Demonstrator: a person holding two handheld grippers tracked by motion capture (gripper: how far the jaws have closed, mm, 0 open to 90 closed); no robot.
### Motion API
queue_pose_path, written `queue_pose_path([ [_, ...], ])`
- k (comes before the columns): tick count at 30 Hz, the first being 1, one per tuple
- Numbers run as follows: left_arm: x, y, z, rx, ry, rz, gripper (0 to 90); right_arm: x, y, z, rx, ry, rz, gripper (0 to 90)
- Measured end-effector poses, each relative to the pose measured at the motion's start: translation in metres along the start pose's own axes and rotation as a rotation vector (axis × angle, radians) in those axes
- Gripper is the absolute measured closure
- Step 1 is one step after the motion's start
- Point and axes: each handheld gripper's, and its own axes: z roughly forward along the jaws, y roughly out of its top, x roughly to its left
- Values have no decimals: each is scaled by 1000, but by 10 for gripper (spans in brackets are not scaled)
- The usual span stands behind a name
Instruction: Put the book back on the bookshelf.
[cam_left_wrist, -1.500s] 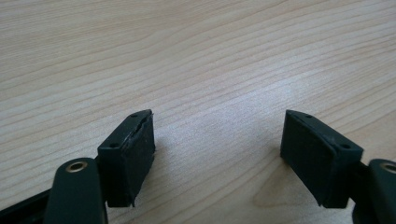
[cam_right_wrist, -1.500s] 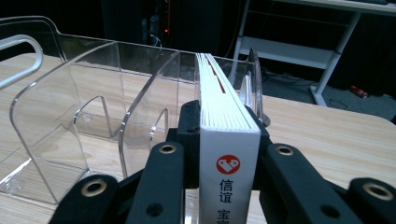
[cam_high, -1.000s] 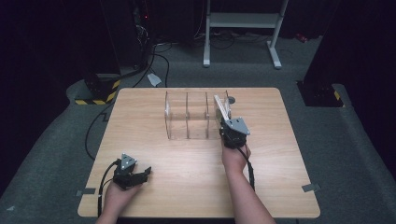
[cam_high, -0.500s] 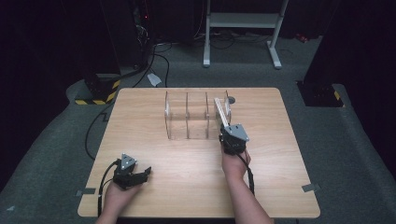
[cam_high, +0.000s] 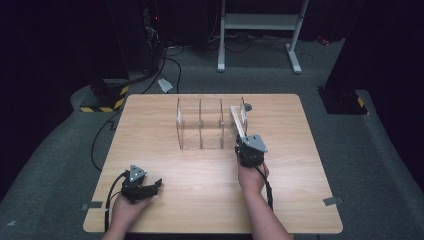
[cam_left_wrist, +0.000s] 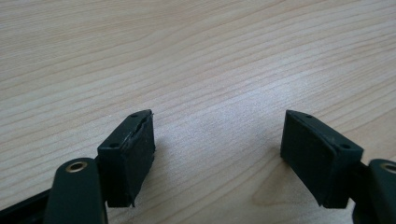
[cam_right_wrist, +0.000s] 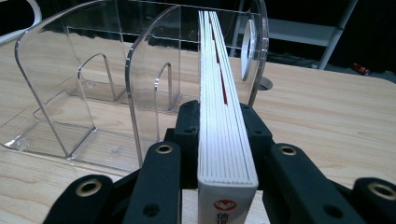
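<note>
Book going into the clear rack

My right gripper (cam_right_wrist: 223, 135) is clamped on the white book (cam_right_wrist: 219, 102), its front end inside the clear rack's (cam_high: 200, 125) right-hand compartment, near the table's (cam_high: 150, 115) far edge. My left gripper (cam_high: 150, 189) rests near the near-left corner, jaws apart.

A dim lab or studio: a lone wooden table (cam_high: 210, 200) on grey carpet, cables (cam_high: 165, 60) trailing to dark equipment racks (cam_high: 135, 40), hazard-striped tape (cam_high: 102, 107) beyond its far-left corner.
</note>
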Motion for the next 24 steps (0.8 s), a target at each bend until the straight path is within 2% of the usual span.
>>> queue_pose_path([
  [12, 0, 0, 0, 0, 0, 0, 262, -3, 1, -1, 21, 8, 1, 695],
  [16, 0, 0, 0, 0, 0, 0, 261, -5, 2, 0, 20, 9, 4, 749],
  [19, 0, 0, 0, 2, -1, 0, 261, -2, 2, -1, 8, 3, -17, 755],
  [24, 0, 0, 0, 1, 0, 0, 261, 1, 5, 1, -14, -8, -23, 756],
])
